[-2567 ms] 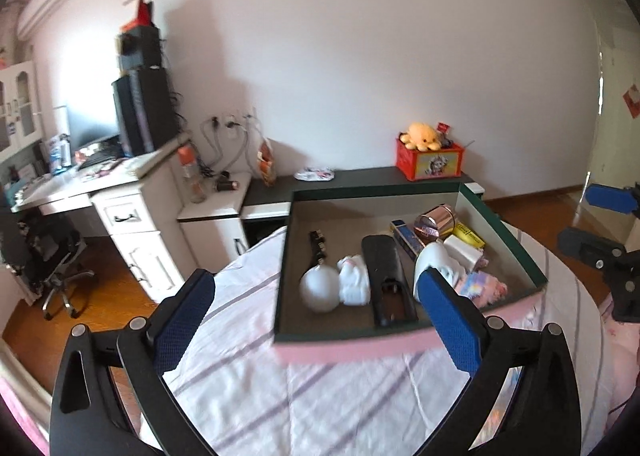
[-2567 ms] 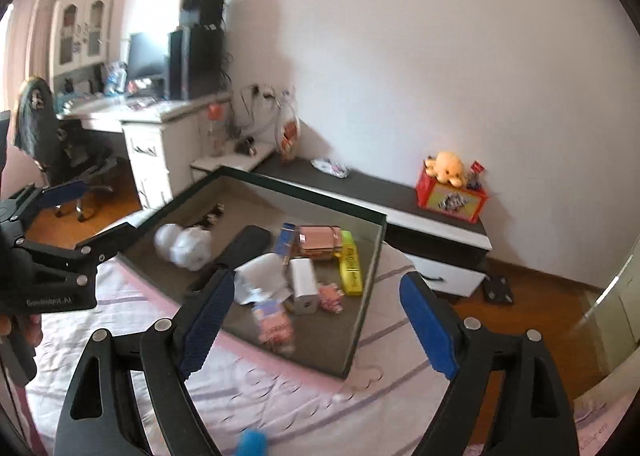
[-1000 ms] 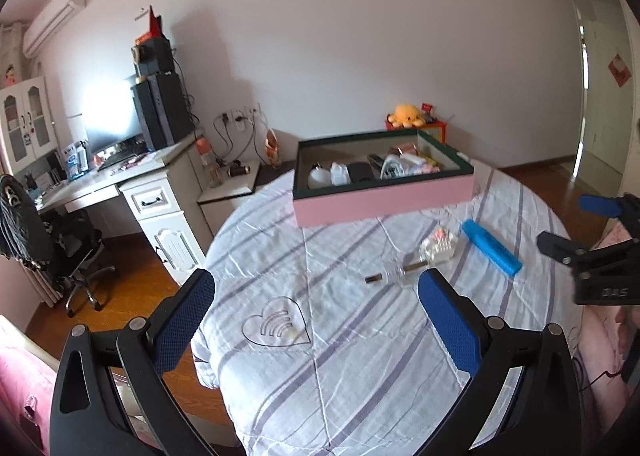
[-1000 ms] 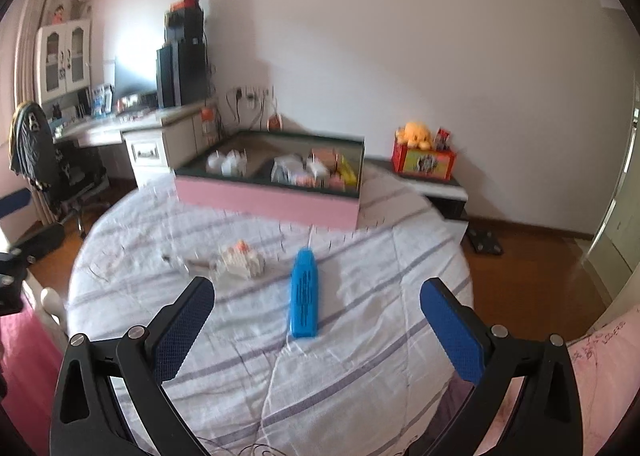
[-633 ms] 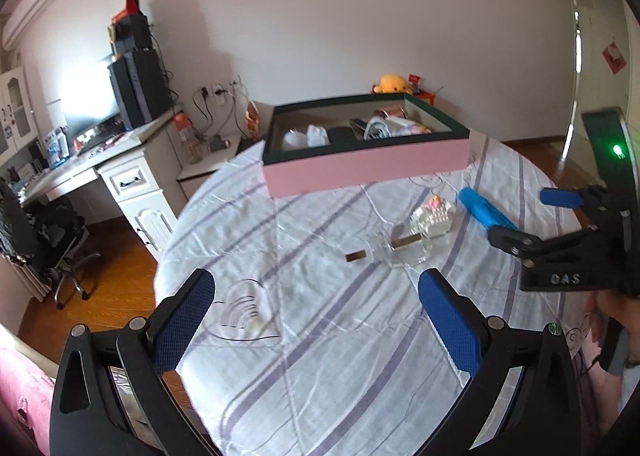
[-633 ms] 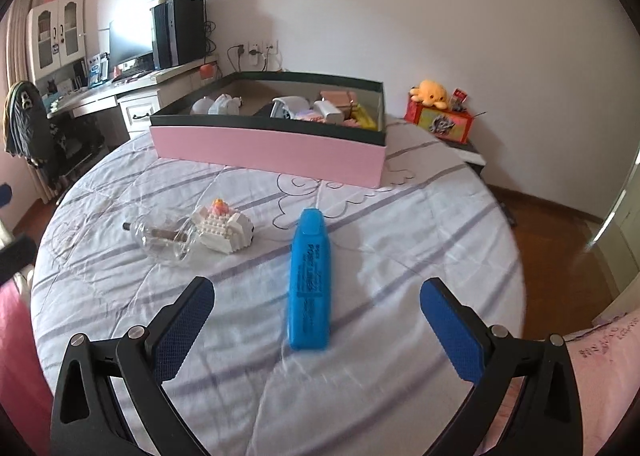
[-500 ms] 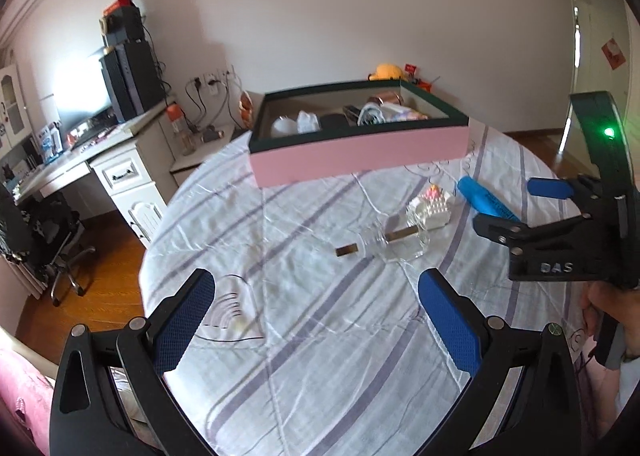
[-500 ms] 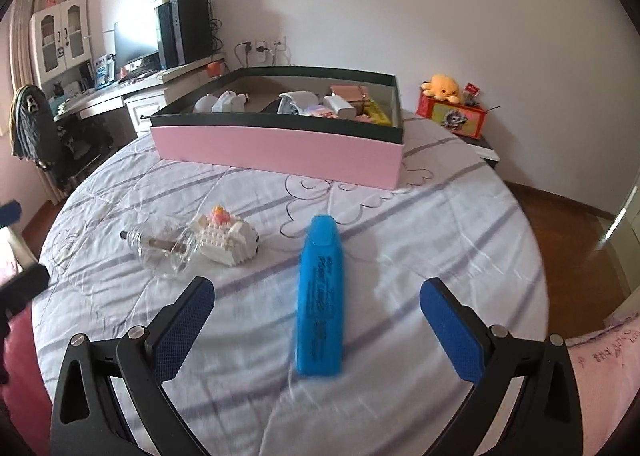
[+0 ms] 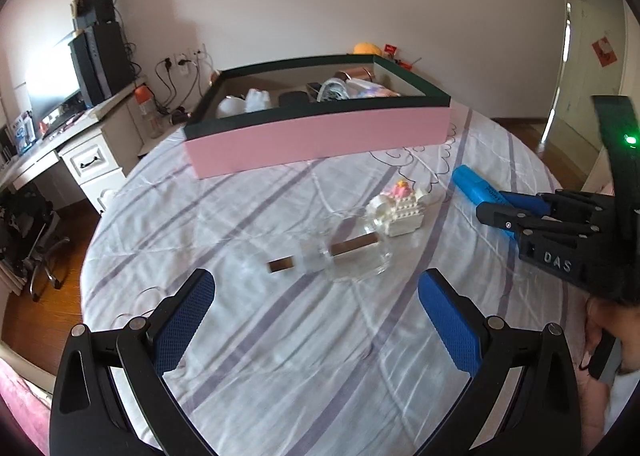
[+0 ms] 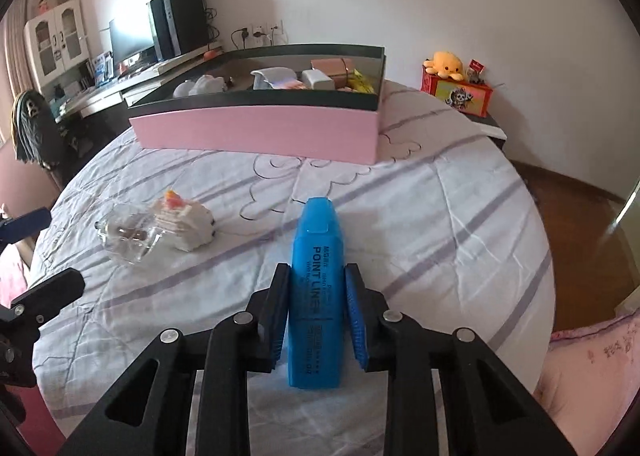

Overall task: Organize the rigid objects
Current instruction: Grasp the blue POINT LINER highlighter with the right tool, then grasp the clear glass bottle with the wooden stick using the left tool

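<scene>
A blue highlighter [image 10: 317, 280] lies on the white striped bedspread. My right gripper [image 10: 317, 296] is shut on the highlighter's rear half, its pads against both sides; it also shows in the left wrist view [image 9: 508, 208]. My left gripper [image 9: 316, 320] is open and empty, just short of a clear glass bottle [image 9: 352, 254] lying on its side. A white toy-brick cake [image 9: 400, 210] with a pink top sits beside the bottle. A pink box with a dark green rim [image 9: 320, 132] holds several small objects at the far side.
The round bed's edge drops to a wooden floor [image 10: 576, 192] on the right. A white desk with monitor and speakers [image 9: 80, 104] stands at the left. A low dark cabinet with a red toy box [image 10: 456, 92] stands behind the bed.
Both grippers came down and closer to the bed. The right gripper went from wide open to shut on the blue highlighter. The left gripper stayed open and neared the bottle.
</scene>
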### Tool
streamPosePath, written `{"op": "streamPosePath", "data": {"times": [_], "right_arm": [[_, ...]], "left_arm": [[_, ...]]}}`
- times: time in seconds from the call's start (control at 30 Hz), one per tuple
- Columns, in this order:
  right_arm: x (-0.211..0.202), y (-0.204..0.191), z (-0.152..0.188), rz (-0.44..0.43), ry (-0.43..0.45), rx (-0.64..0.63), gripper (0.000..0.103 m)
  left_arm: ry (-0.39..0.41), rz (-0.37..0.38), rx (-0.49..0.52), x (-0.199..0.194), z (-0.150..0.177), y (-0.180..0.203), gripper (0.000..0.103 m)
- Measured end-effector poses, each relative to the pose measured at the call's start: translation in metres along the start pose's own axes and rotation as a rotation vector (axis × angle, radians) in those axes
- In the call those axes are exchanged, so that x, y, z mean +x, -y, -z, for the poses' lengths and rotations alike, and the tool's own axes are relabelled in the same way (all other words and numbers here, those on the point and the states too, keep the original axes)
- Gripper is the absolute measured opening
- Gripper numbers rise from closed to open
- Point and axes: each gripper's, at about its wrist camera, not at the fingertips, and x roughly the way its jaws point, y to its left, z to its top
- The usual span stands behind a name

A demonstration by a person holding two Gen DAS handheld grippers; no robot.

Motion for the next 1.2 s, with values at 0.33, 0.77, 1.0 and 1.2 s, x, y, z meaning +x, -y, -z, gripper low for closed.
{"op": "streamPosePath", "data": {"times": [0.33,0.77,1.0,1.2], "right_arm": [[0.004,0.002,-0.002,-0.020,0.009,0.004,0.027],[0.008,0.003,-0.006,-0.025,-0.002,-0.008,0.027],[0.008,0.002,-0.006,-0.014,-0.004,-0.016,0.028],[0.008,-0.003,-0.005,0.014,-0.004,-0.046,0.028]], "left_arm": [[-0.015,-0.028,0.003,0.010,-0.009,0.002,0.103],[-0.075,-0.022,-0.026,0.043,-0.017,-0.001,0.102],[-0.068,0.031,-0.043,0.045,-0.012,-0.005,0.078],[-0.056,0.025,-0.041,0.039,-0.009,-0.006,0.078]]}}
